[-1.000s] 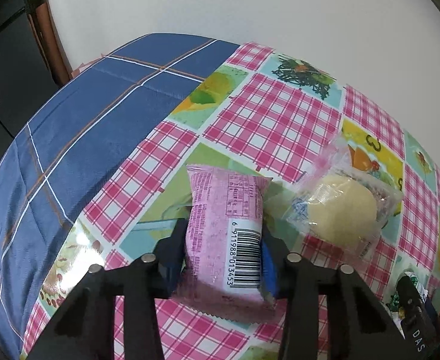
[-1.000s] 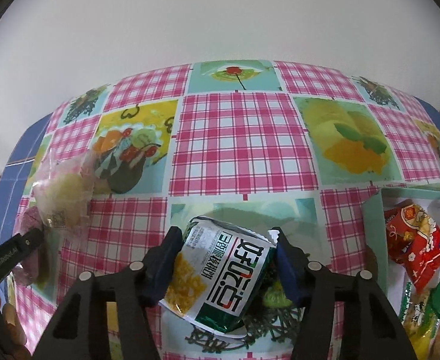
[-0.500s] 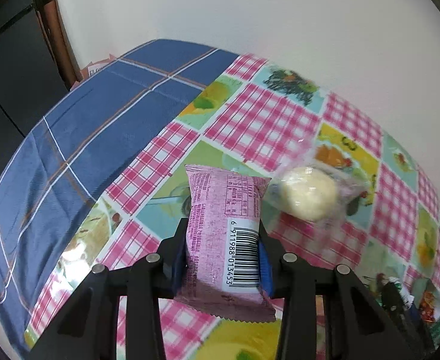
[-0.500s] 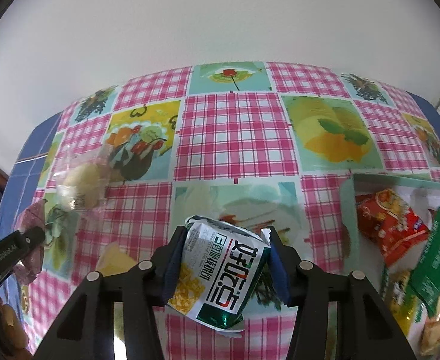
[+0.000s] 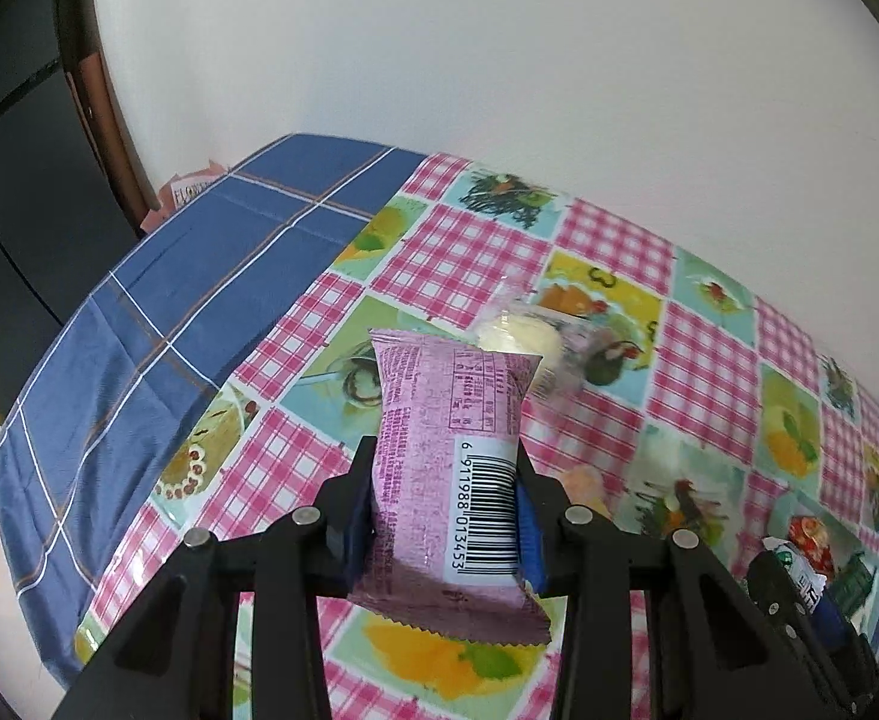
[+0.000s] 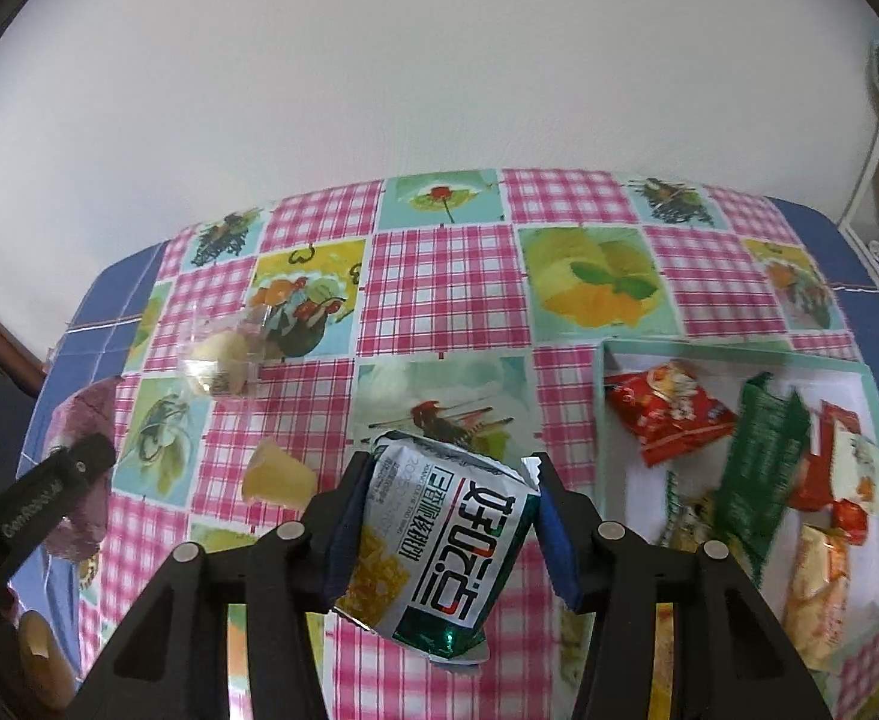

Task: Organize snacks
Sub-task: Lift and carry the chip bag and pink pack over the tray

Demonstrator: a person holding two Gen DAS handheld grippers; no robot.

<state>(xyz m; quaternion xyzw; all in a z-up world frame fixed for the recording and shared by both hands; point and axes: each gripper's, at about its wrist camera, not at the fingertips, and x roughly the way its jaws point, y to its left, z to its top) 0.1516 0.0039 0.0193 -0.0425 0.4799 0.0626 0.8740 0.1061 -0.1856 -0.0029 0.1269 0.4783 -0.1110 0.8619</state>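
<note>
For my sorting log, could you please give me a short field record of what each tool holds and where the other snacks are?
left tool: shut on pink packet, lifted off the table
right tool: shut on green-and-white packet, lifted
box: right of the right tool, holds red and green packets
loose on tablecloth: clear-wrapped bun, yellow jelly cup

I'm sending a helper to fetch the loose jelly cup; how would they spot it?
On the pink-checked tablecloth, look left of the box of snacks, just beside the right gripper. The jelly cup lies there: a small yellow tapered tub, unlike the clear-wrapped round pastry farther back.
</note>
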